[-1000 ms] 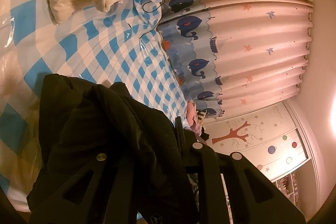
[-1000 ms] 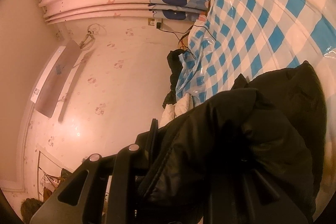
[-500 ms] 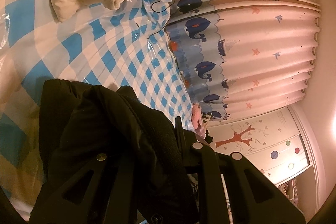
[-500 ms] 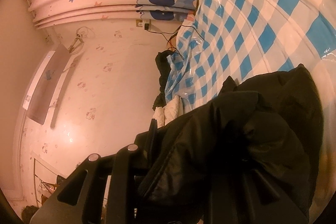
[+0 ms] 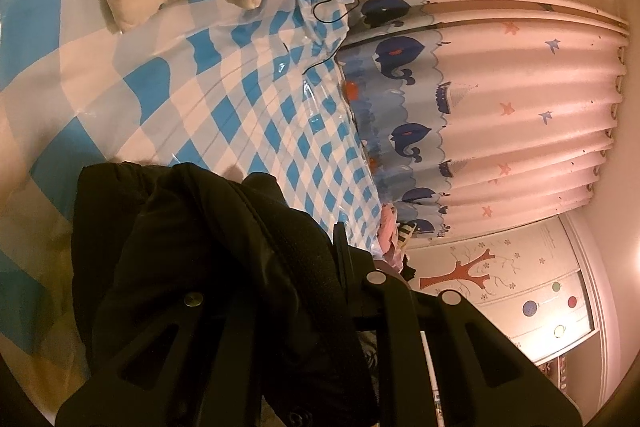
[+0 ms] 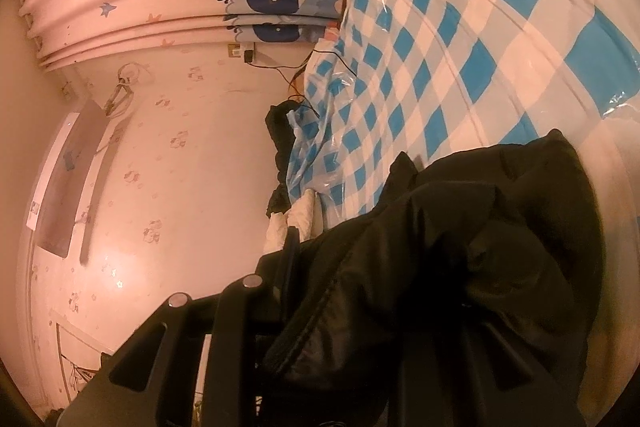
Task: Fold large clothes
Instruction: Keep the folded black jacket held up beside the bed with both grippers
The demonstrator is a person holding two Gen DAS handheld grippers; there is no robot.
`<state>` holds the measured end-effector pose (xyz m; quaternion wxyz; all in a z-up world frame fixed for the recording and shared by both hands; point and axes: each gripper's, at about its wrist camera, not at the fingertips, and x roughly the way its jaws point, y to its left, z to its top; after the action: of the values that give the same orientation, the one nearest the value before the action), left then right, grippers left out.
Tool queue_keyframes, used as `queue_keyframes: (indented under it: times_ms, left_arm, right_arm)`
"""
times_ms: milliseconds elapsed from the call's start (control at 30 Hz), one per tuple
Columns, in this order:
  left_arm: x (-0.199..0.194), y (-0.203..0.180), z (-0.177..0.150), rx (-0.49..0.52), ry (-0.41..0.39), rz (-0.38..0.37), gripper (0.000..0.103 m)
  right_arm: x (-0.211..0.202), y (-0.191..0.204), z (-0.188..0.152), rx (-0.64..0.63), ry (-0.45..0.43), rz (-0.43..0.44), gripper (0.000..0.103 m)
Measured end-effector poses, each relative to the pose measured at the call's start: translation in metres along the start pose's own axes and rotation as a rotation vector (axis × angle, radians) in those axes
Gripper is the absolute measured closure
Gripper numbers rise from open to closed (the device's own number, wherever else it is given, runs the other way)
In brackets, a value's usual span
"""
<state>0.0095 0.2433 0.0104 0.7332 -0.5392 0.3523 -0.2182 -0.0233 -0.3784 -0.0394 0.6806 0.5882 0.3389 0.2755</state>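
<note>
Both tongs are clenched on the coat: the left tongs [image 5: 280, 267] bite a bunched fold of the coat [image 5: 180, 247], the right tongs [image 6: 360, 287] another thick wad of it [image 6: 480, 247]. To do the lay-down well, lower both ends level and together, keeping the cloth taut between them. The coat's long axis cannot be told; its loose end points ahead of the jaws. Beyond lies the checkered bed [image 5: 240, 107], then the curtain [image 5: 520, 107].
</note>
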Motion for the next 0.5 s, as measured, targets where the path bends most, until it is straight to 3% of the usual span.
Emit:
queue_keyframes:
  times_ms: [500]
  left_arm:
    - [0.021,0.013,0.014,-0.020,0.001,0.042,0.093]
  right_arm:
    - [0.011,-0.010,0.011,0.027,-0.002,-0.036,0.076]
